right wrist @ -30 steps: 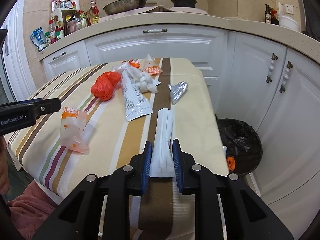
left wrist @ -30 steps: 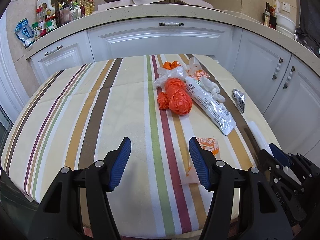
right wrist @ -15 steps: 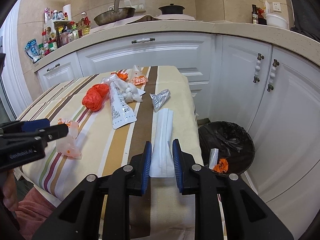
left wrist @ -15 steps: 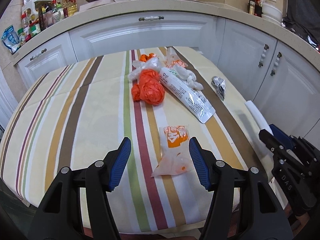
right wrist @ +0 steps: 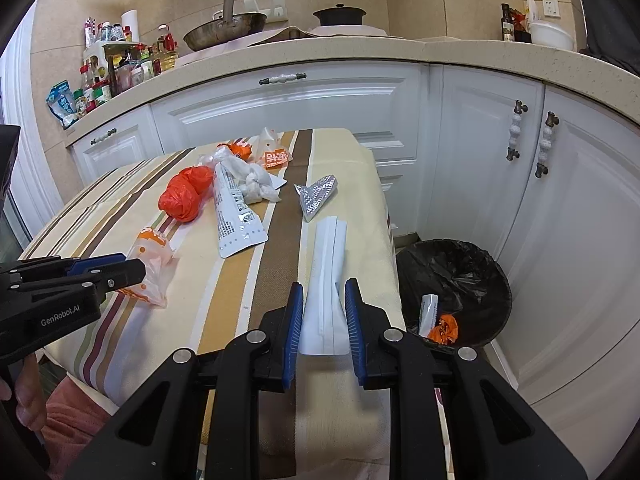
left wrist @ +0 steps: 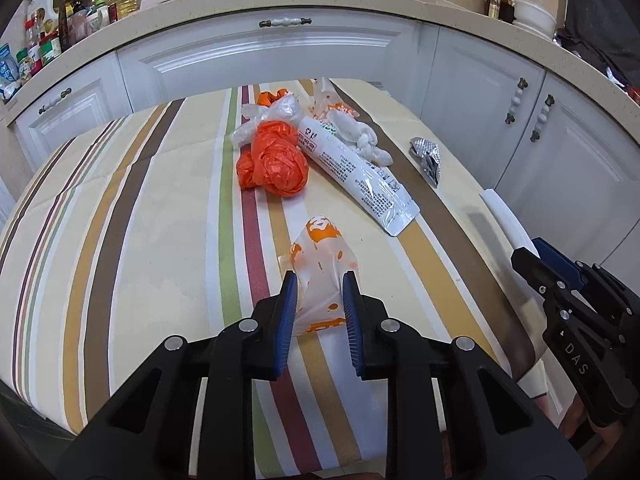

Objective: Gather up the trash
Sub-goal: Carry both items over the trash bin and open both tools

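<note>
My left gripper point(left wrist: 319, 286) is shut on a clear plastic bag with orange print point(left wrist: 322, 264) near the front of the striped table point(left wrist: 140, 208); the same bag shows in the right wrist view point(right wrist: 150, 258). My right gripper point(right wrist: 320, 296) is shut on a long white wrapper point(right wrist: 326, 272), held just above the table's right edge. Farther back lie a crumpled orange bag point(left wrist: 276, 160), a long white printed packet point(left wrist: 356, 176), a knotted white bag point(left wrist: 362, 140) and a silver foil piece point(left wrist: 426, 154).
A black-lined trash bin point(right wrist: 456, 280) stands on the floor right of the table, with a white scrap and an orange wrapper inside. White cabinets point(right wrist: 480, 140) and a counter with bottles, a wok and a pot curve around behind.
My left gripper moved forward over the orange-print bag and closed on it. My right gripper, still holding the white wrapper, has lifted and drawn back a little, bringing the bin into view.
</note>
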`<state>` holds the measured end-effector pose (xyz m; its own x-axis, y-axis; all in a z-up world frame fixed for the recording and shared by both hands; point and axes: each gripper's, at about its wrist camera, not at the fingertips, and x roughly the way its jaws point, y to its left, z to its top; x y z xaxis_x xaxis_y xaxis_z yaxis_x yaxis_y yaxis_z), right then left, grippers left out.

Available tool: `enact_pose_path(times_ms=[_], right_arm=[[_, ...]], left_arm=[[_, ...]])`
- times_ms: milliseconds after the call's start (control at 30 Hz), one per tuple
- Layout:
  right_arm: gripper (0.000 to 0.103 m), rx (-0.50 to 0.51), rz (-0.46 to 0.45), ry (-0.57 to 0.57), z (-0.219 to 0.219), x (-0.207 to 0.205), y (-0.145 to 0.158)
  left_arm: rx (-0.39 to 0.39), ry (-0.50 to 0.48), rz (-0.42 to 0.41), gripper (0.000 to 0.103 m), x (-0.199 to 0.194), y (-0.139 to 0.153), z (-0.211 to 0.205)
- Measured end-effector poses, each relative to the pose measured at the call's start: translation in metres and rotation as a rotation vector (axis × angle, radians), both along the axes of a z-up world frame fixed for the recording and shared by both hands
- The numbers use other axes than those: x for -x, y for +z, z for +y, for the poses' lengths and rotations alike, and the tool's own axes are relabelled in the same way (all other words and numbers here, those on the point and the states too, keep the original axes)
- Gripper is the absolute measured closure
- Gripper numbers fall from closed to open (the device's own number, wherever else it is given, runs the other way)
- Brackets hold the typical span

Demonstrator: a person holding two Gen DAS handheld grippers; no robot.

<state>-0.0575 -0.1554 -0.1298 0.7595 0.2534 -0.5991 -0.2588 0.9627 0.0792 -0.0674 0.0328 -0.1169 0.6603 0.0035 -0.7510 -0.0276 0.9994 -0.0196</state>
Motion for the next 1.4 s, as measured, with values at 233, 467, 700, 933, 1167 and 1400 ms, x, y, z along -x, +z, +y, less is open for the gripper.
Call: enact_pose_path(times_ms=[233, 467, 700, 933, 1167, 1400], right_arm=[[0.08, 0.0, -0.003, -0.012, -0.003, -0.003, 0.0], [0.08, -0.003, -0.012, -0.041, -0.014, -0.007, 0.002], [0.08, 0.013, -0.029, -0.086, -0.033, -0.016, 0.007], [0.08, 0.047, -0.055, -0.171, -0.065, -0.033, 0.012], [0.08, 0.068, -0.059, -0.241, -0.097, -0.059, 0.013], [0.081, 0.068, -0.051, -0.291, -0.125, -0.088, 0.007]], left_arm=[[-0.017, -0.012, -0.028, 0.083, 0.001, 0.007, -0.002], [-0.054, -0.026, -0.083, 0.084, 0.001, 0.02, -0.008], [-0.058, -0.081, -0.122, 0.084, -0.011, 0.035, -0.026], [-0.053, -0.177, -0.168, 0.084, -0.037, 0.045, -0.067], [-0.055, -0.273, -0.196, 0.084, -0.077, 0.049, -0.125], [-0.077, -0.319, -0.185, 0.084, -0.128, 0.042, -0.179]])
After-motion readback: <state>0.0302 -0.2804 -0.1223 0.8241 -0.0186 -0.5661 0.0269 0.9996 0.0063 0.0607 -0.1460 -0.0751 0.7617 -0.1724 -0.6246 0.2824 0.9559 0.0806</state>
